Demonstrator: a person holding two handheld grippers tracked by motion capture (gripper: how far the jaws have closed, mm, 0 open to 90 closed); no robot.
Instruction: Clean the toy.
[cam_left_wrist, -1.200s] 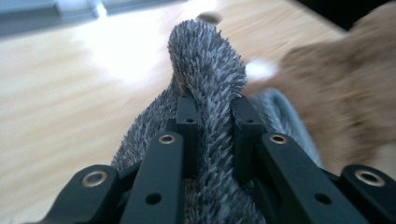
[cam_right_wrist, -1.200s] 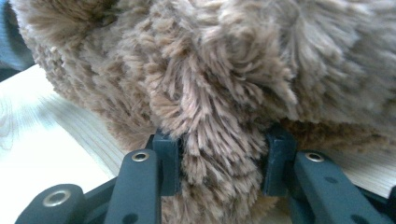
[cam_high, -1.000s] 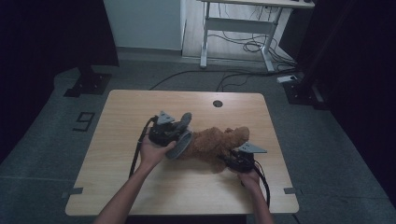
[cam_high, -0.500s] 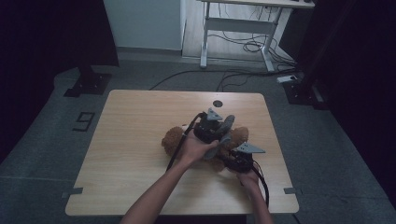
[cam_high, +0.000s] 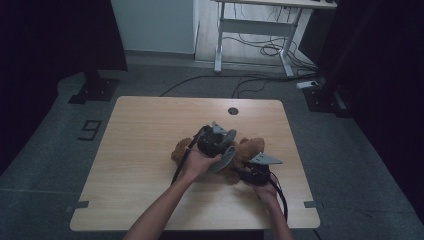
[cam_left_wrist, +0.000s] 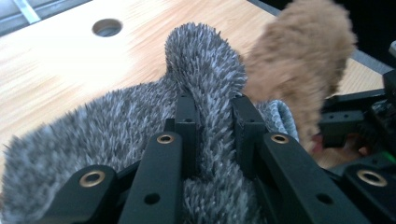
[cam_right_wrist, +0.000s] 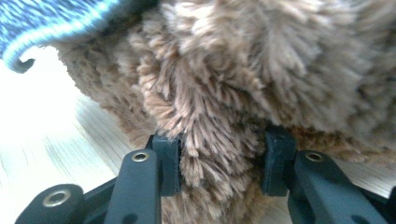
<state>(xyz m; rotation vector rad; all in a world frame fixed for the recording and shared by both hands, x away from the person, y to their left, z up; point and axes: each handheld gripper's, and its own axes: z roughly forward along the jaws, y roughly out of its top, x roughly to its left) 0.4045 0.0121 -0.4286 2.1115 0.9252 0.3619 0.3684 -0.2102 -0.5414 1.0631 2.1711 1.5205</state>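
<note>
Plush bear: a brown plush bear (cam_high: 245, 155) lies on the wooden table (cam_high: 145, 150), under and between the two grippers, toward the person's right half of the top.
Grey garment: a grey furry piece (cam_left_wrist: 205, 79) with a pale blue knitted hem, perhaps a small hat or jacket for the toy; I cannot tell which. It hangs from the left gripper, right over the bear.
Left gripper: the left gripper (cam_high: 220, 142) has its jaws clamped on a fold of the grey fur, which bulges up past the fingertips (cam_left_wrist: 187, 109) in the left gripper view.
Right gripper: the right gripper (cam_high: 248, 172) pinches a tuft of brown fur at the bear's near edge, with its pads (cam_right_wrist: 169, 156) pressed in on both sides, pinning the toy to the table.
Progress: judging by this, the garment is carried to the bear but not yet fitted on; opening it over the toy and pulling it down are left.
Edges: the table's right edge is near beyond the right gripper; the near edge is close behind both hands.
Open room: bare wood stretches ahead of the left gripper to the cable hole (cam_high: 233, 111) and wide to its left.
</note>
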